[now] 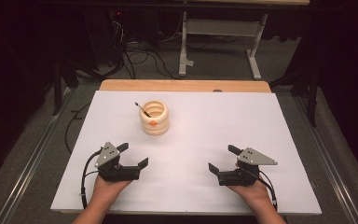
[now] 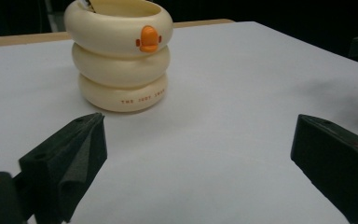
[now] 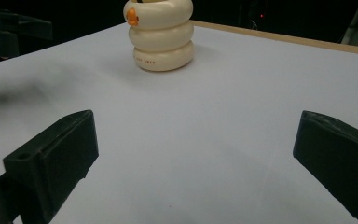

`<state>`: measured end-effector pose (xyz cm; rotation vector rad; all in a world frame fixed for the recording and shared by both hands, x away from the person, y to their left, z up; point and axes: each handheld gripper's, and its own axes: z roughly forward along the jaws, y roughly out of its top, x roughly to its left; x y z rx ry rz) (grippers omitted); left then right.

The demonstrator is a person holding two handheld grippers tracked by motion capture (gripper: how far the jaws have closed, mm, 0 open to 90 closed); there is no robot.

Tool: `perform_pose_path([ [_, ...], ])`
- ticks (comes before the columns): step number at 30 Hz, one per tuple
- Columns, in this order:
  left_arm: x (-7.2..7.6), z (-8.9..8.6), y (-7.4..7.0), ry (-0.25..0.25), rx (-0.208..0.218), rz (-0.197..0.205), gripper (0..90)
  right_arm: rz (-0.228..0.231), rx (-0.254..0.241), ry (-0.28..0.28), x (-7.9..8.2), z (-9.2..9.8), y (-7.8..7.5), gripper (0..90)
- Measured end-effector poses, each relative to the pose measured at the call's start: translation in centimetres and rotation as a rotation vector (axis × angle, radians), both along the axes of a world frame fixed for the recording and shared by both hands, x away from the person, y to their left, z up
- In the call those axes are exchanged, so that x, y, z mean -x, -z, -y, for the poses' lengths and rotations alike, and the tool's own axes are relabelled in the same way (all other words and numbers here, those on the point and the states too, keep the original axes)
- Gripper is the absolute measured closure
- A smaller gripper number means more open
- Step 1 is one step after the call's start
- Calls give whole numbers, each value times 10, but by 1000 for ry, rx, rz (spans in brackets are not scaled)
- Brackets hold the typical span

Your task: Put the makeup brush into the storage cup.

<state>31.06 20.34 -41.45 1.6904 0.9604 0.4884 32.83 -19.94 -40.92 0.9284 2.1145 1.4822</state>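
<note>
Grippers rest low in the frame on the table (image 1: 261, 121), left gripper (image 1: 133, 155) and right gripper (image 1: 223, 157) both spread, nothing between them; holder (image 1: 154, 118) stands upper centre-left, pen (image 1: 142, 108) inside.

Cream 3-ring duck cup (image 1: 154, 117), upright, black stick (image 1: 142, 108) inside

holder (image 2: 121, 60) | bottom ring | small orange print, roughly "THE JUDY SWAN", blurry
</note>
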Motion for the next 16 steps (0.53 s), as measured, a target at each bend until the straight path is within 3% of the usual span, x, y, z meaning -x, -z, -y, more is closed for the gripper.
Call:
perform_pose_path([
  [4, 0, 4, -1, 47, -7, 0, 2, -3, -5, 15, 1, 2, -1, 13],
  [16, 1, 3, -4, 58, 10, 23, 2, 10, -3, 46, -1, 7, 0, 13],
])
